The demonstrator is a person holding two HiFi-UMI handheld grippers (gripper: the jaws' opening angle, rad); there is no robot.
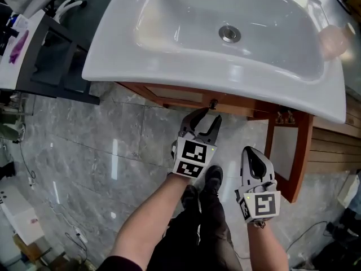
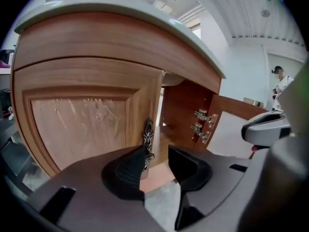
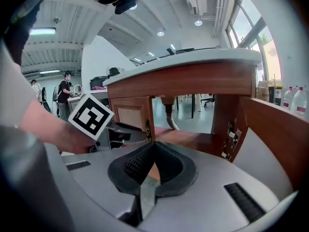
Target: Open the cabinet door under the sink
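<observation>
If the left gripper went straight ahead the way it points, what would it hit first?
Probably the metal handle on the closed door: it sits just ahead of the open left gripper, nearer its left jaw. Depth is unclear.

sink [image 1: 169, 44]: glossy white | cabinet door [image 2: 82, 124]: smooth wood | handle [image 2: 147, 135]: dark metal | floor [image 1: 101, 151]: polished stone

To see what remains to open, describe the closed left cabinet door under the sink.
The left door is reddish-brown wood, a raised frame around a paler, streaked centre panel. It stands upright and shut under the white sink. A dark ornate metal handle runs vertically near its right edge. The left gripper, jaws apart, sits at that handle; contact cannot be told.
</observation>
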